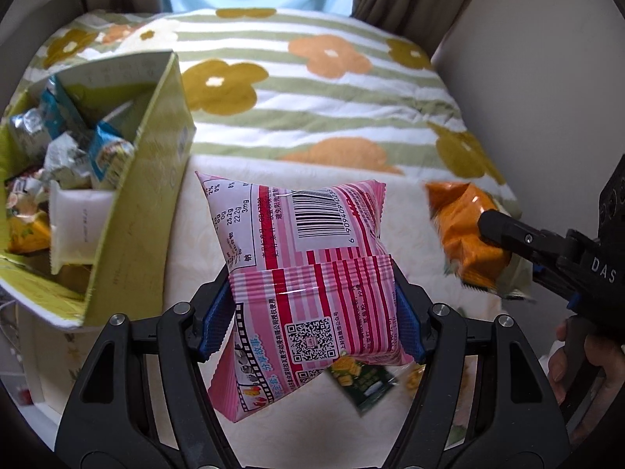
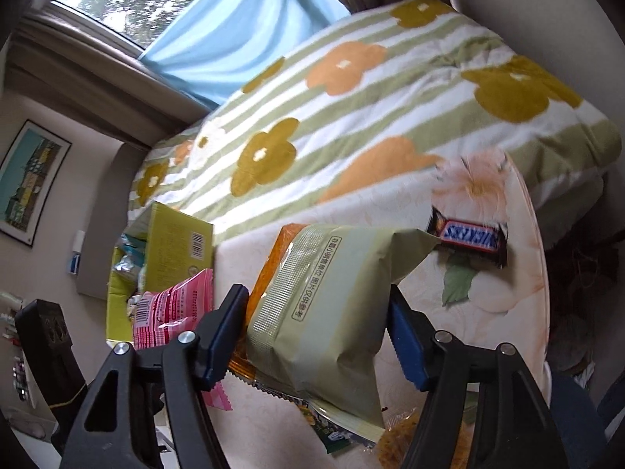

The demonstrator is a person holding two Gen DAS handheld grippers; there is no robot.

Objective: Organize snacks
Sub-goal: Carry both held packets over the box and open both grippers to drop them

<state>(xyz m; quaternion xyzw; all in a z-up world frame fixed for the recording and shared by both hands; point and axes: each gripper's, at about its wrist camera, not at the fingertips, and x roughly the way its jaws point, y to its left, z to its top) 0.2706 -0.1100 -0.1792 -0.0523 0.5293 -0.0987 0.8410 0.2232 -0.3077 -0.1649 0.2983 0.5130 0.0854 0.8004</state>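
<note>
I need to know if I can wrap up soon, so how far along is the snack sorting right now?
Partly done. The yellow-green box already holds several packets. In hand: the left claw grips a pink striped bag, and the right claw holds an orange and pale green bag; neither is in the box yet. Left on the table: a Snickers bar and a dark green packet.

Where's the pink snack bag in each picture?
Left wrist view: the pink bag fills the lower middle, clamped between the left tool's pads.
Right wrist view: the same bag sits at lower left, beside the right tool's finger.
Shared landmark: the yellow-green box, left of the bag.
</note>
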